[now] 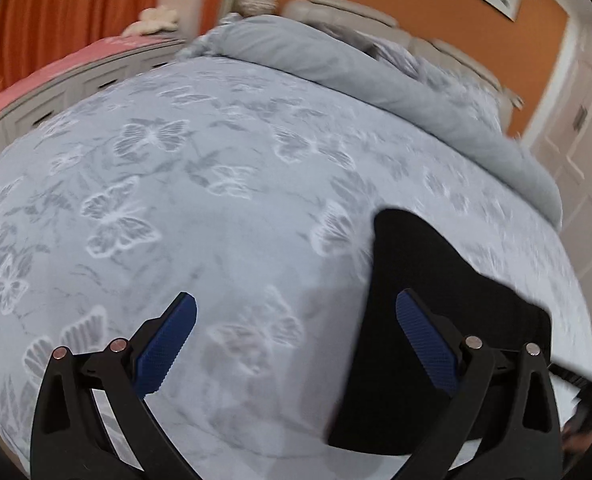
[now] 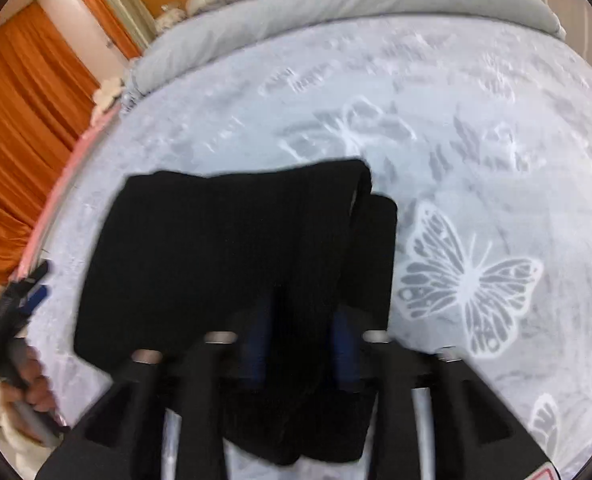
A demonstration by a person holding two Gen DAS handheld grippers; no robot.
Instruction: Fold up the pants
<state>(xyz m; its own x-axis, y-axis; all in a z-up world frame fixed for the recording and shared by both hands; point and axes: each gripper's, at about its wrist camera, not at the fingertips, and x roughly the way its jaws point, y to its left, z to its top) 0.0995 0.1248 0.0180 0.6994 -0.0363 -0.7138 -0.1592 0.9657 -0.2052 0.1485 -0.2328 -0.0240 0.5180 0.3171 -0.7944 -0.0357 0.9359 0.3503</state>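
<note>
The right tongs [image 2: 301,344] pinch the folded black pants [image 2: 232,256], lying beside the spread, empty left tongs [image 1: 296,344].

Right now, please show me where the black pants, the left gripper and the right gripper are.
black pants [image 2: 224,248]: right wrist view, flat middle of the folded cloth.
left gripper [image 1: 296,316]: left wrist view, midway between its open fingertips.
right gripper [image 2: 301,320]: right wrist view, midway between fingertips pinching the pants.
</note>
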